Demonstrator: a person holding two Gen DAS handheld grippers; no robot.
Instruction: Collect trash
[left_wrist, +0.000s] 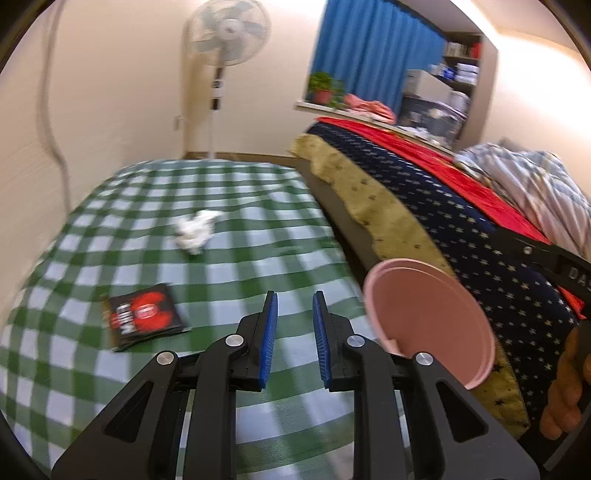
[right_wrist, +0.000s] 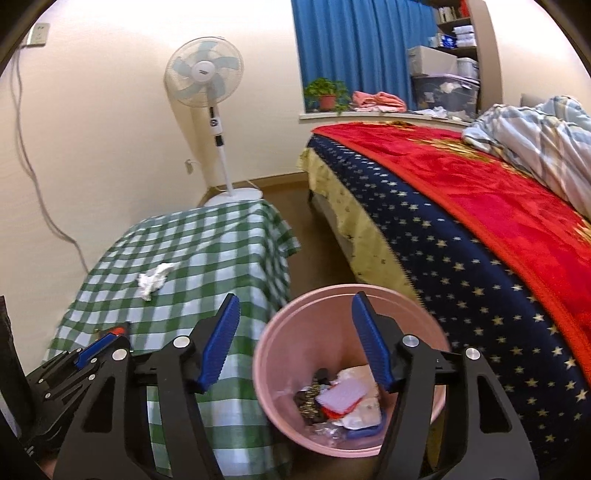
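Left wrist view, left to right: black-and-red packet (left_wrist: 146, 316) lower left on the green checked cloth (left_wrist: 240, 192), its white lettering too blurred to read; crumpled white tissue (left_wrist: 195, 229) at centre; my left gripper (left_wrist: 294, 339) low centre, jaws a little apart and empty; pink bin (left_wrist: 430, 321) right, "DA" legible on the black part beyond. Right wrist view: tissue (right_wrist: 154, 280) centre-left on the cloth (right_wrist: 207, 254); my right gripper (right_wrist: 293, 343) wide open, empty, over the bin (right_wrist: 288, 339) holding wrappers; fan (right_wrist: 204, 79) badge unreadable.

Warm, bright indoor light; the left wrist view is motion-blurred, both bend at the edges.
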